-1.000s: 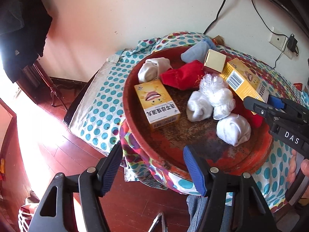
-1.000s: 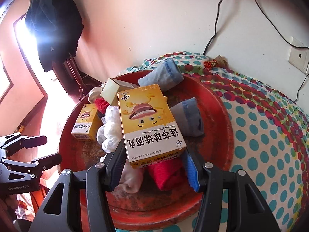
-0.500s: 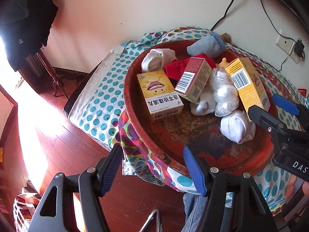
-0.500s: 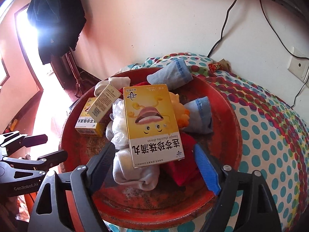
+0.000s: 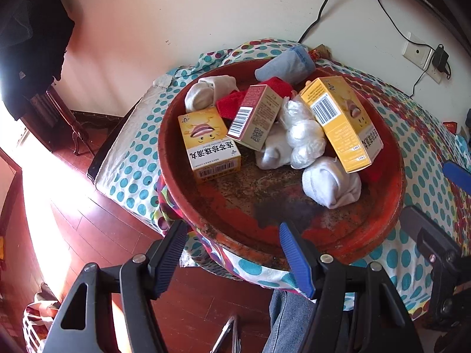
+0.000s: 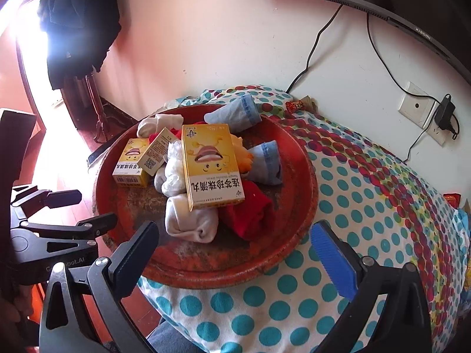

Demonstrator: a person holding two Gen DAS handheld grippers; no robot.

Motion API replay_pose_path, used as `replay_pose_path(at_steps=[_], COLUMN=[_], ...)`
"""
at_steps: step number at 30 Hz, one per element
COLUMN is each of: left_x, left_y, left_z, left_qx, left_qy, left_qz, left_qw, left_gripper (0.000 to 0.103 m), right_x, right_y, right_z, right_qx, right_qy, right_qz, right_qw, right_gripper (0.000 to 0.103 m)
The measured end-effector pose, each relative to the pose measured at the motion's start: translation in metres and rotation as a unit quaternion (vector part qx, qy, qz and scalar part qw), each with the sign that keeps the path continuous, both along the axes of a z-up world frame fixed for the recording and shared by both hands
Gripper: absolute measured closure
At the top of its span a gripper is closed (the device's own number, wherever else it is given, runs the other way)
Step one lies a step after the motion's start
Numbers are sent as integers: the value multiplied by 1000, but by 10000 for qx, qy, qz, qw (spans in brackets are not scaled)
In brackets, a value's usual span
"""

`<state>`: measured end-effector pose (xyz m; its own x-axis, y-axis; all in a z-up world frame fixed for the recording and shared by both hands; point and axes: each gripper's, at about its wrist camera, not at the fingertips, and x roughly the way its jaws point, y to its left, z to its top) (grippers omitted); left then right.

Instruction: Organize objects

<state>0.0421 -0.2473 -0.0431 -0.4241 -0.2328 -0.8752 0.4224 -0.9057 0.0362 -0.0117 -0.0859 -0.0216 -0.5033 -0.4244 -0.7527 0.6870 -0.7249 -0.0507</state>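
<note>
Boxes and rolled socks are lying heaped in the red tray [image 6: 306, 176] on the dotted cloth [image 6: 368, 206]. Right hand-held gripper [image 6: 232, 247] is opening wide, empty, the large yellow box [image 6: 210, 164] resting free on the socks [image 6: 191, 223]. Left hand-held gripper [image 5: 232, 253] is hanging spread, empty, at the tray's near rim.

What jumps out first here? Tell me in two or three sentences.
A big worn red tray on a polka-dot cloth, heaped with rolled socks and boxes. The large yellow box lies on top of the pile, over a white sock roll and a red cloth. The right gripper, its jaws opening and empty, hangs at the tray's near rim.
</note>
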Motion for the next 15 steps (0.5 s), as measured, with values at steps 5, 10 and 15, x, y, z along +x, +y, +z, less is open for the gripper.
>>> replay_pose_path(at_steps=[5,10,15], left_x=[-1,-3,-5], left_y=[11,19,23], left_z=[5,14,15], left_qx=[153,102,-38], left_qy=[211,384,262], left_qz=[-179,-318,-233], left_qw=[9995,9987,9994], left_gripper=[35,35,35], right_x=[9,10,9], right_y=[9,14,15], right_z=[-7,-18,-24], right_qx=[43,86,126], right_qy=[-178,-332,-441], right_qz=[61,51,32], right_qw=[9998,9994,9989], right_gripper=[0,0,0])
